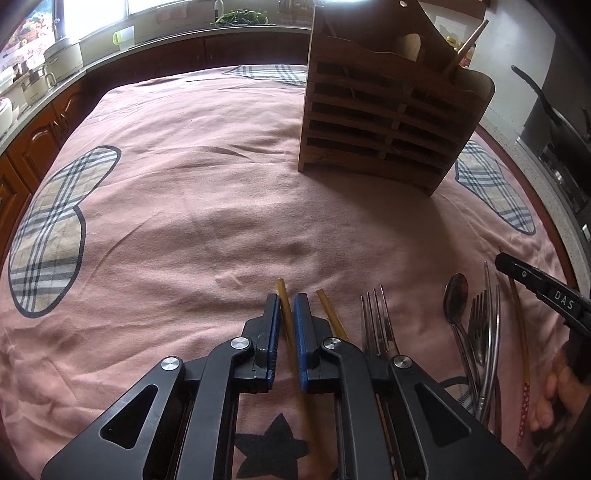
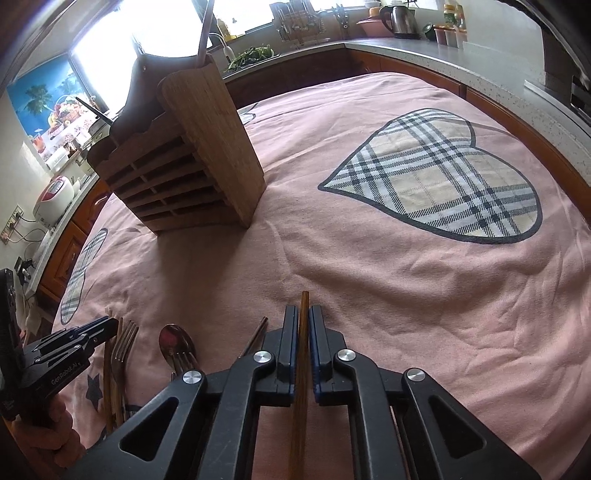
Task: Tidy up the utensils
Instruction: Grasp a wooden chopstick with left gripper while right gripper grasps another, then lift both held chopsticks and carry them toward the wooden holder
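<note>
With the wooden utensil rack (image 1: 384,122) holding only a couple of pieces, the left tool (image 1: 285,306) clamps a yellow chopstick (image 1: 282,295) and the right tool (image 2: 303,317) a brown chopstick (image 2: 304,306), while forks (image 1: 376,317) and a spoon (image 1: 456,295) lie unsorted before the rack on the pink-clothed table (image 1: 184,184).

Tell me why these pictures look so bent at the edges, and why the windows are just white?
Left wrist view: the fisheye lens curves the counter edge into an arc, and the window is blown out to white. Right wrist view: the same bulge rounds the pink cloth, glare washes out the window behind the wooden utensil holder, and the corners go dark.
</note>
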`<move>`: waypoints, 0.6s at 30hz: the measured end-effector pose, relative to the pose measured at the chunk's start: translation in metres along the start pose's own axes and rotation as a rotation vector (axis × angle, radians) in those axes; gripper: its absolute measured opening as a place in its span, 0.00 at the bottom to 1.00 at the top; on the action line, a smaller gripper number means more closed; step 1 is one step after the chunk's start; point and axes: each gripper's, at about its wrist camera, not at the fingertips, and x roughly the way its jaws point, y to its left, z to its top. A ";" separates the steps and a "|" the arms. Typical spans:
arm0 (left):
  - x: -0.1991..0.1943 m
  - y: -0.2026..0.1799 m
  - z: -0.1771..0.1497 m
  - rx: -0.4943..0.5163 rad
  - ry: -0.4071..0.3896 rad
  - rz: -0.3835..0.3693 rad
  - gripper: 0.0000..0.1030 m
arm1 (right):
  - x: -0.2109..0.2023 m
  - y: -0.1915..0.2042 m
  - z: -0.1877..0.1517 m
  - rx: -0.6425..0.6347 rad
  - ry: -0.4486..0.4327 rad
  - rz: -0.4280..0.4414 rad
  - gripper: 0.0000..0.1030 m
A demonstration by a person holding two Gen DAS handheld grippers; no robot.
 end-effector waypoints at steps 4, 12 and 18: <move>-0.009 0.008 -0.005 -0.039 -0.017 -0.027 0.04 | -0.011 0.005 -0.001 -0.011 -0.025 0.010 0.05; -0.046 0.012 -0.008 -0.062 -0.080 -0.059 0.04 | -0.036 0.017 -0.005 -0.034 -0.060 0.033 0.05; -0.078 0.011 -0.012 -0.055 -0.124 -0.082 0.04 | -0.056 0.026 -0.005 -0.057 -0.094 0.049 0.05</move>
